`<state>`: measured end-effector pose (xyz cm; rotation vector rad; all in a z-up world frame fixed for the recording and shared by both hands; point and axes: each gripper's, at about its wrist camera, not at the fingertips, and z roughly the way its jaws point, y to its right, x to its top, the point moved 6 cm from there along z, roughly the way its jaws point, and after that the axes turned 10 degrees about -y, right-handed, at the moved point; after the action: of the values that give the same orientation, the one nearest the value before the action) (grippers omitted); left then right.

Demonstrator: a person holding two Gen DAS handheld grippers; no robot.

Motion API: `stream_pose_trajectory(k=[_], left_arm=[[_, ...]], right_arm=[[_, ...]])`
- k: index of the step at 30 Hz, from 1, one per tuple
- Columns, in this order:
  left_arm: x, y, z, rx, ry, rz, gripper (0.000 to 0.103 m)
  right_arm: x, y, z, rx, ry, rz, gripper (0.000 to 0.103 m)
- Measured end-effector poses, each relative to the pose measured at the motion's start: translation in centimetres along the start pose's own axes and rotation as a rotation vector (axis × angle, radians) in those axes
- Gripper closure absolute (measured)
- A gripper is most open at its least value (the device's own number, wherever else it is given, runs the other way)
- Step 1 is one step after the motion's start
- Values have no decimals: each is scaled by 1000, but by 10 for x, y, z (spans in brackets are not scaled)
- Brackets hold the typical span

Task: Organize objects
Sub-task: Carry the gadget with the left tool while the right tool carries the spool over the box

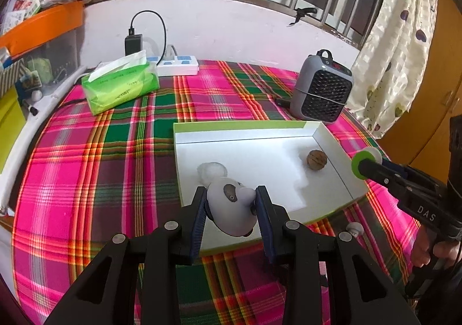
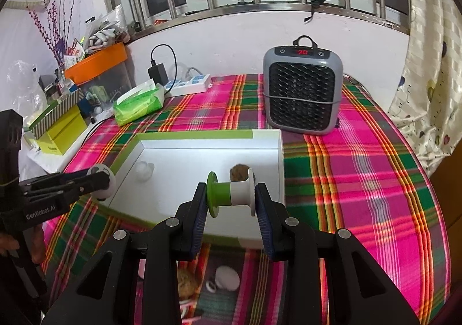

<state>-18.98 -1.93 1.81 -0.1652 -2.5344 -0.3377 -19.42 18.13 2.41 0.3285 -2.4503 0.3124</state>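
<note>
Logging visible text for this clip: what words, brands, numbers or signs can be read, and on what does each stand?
"DAS": black body of the right claw, seen from the left wrist.
"GenRobot.AI": black body of the left claw, seen from the right wrist.
"30": red display atop the grey grille-fronted heater.
Print on the green tissue pack and the yellow-green box: too blurred to read.

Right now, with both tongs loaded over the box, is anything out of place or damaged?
Nothing looks damaged or spilled. The white box sits flat, holding a walnut and a white puff. Stragglers remain outside it: a second walnut and a small white round piece lie on the plaid cloth in front of the box.
</note>
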Motion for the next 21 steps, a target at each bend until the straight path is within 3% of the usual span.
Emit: stream_pose_trajectory(k=[21], left_arm=[[8, -5, 35, 18, -54, -9, 72]], right_arm=[[40, 14, 65, -18, -99, -15, 69]])
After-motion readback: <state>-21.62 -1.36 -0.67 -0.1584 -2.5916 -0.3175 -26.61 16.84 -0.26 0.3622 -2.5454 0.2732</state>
